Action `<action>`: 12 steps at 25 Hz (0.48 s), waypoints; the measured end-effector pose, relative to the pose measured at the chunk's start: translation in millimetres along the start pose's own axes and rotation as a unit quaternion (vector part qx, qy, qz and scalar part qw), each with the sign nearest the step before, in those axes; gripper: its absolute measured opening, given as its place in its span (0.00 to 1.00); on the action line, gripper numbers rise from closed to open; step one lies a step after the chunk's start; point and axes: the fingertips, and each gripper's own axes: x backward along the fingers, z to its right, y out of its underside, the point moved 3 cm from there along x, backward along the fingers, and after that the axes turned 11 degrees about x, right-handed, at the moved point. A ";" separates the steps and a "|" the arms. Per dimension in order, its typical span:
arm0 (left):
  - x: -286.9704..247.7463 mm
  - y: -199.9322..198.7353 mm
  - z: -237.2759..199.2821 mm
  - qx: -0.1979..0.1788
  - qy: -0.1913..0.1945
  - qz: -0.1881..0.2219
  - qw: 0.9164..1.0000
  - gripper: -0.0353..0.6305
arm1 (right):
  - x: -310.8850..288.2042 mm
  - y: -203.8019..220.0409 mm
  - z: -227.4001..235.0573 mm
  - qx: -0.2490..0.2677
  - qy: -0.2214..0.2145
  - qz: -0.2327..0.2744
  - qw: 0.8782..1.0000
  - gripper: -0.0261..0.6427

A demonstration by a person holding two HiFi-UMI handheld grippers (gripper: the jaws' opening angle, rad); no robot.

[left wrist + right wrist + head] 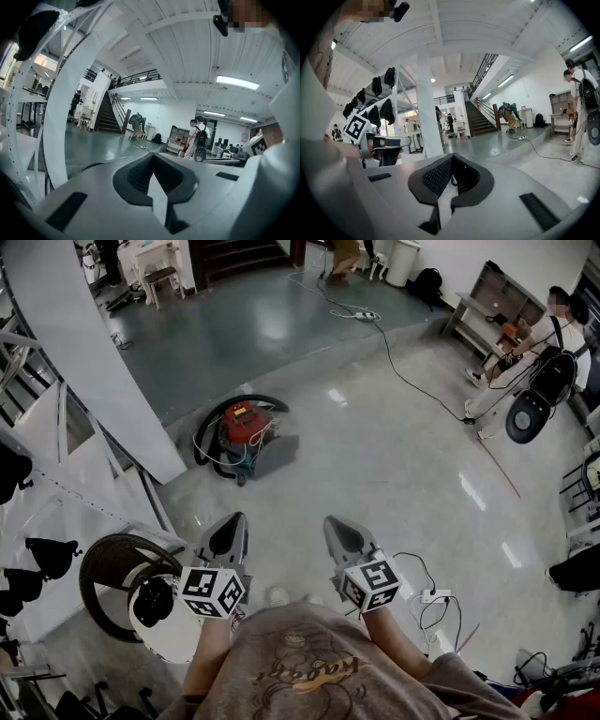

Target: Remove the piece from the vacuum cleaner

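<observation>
The left gripper [229, 525] and the right gripper [343, 527] were held side by side, low and close to the body, pointed roughly ahead toward the work; each pair of jaws was seen pressed together with nothing between them, presumably because nothing was within reach to be gripped. The red vacuum cleaner [246, 430] was stood on the glossy floor [394, 456] well ahead of both grippers, partly ringed by its black hose [246, 398]; the piece to be removed could not be picked out at that range; an approach was judged to be needed first.
</observation>
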 end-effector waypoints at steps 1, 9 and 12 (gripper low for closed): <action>0.2 0.4 -2.2 -0.001 0.002 -0.001 1.000 0.06 | -2.3 0.7 -2.7 -0.003 -0.002 0.000 1.000 0.04; 3.7 3.5 -22.6 0.003 0.010 -0.018 1.000 0.06 | -11.3 8.7 -22.7 -0.008 -0.006 -0.014 1.000 0.04; 5.1 9.9 -29.9 0.001 0.018 -0.024 1.000 0.06 | -11.9 14.8 -29.2 -0.004 -0.001 -0.016 1.000 0.04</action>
